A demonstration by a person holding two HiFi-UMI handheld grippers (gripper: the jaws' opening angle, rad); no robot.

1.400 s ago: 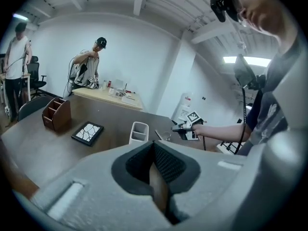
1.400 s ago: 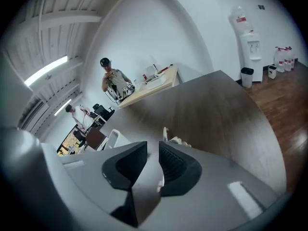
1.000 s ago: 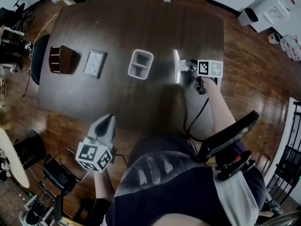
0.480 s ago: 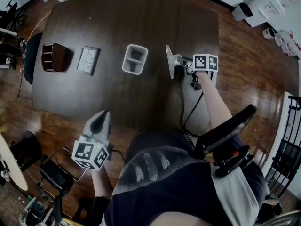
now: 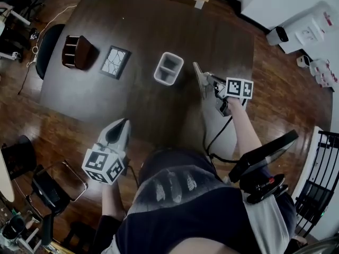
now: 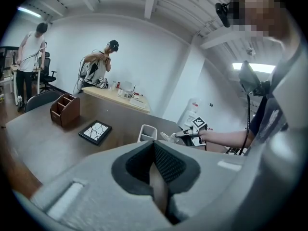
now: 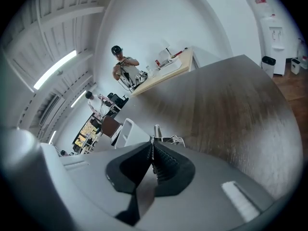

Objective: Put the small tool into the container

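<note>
In the head view, our right hand-held gripper [image 5: 207, 81] has just been closing and now pinches the small tool [image 5: 199, 79], just right of the container [image 5: 169, 69], which looks empty. Carrying it over and dropping it in remain.

In the left gripper view, our left hand-held gripper [image 6: 155, 149] is closed on nothing above the dark table [image 6: 57, 143]. A person [image 6: 102, 65] stands by a far desk [image 6: 115, 96].

In the right gripper view, the tool pokes out past the closed jaws.

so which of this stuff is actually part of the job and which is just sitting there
In the job:
small metal tool
right tool, jaws just closed on it
grey two-compartment container

Lying about:
wooden organiser
framed crackle-pattern tile
left tool, shut and empty
</note>
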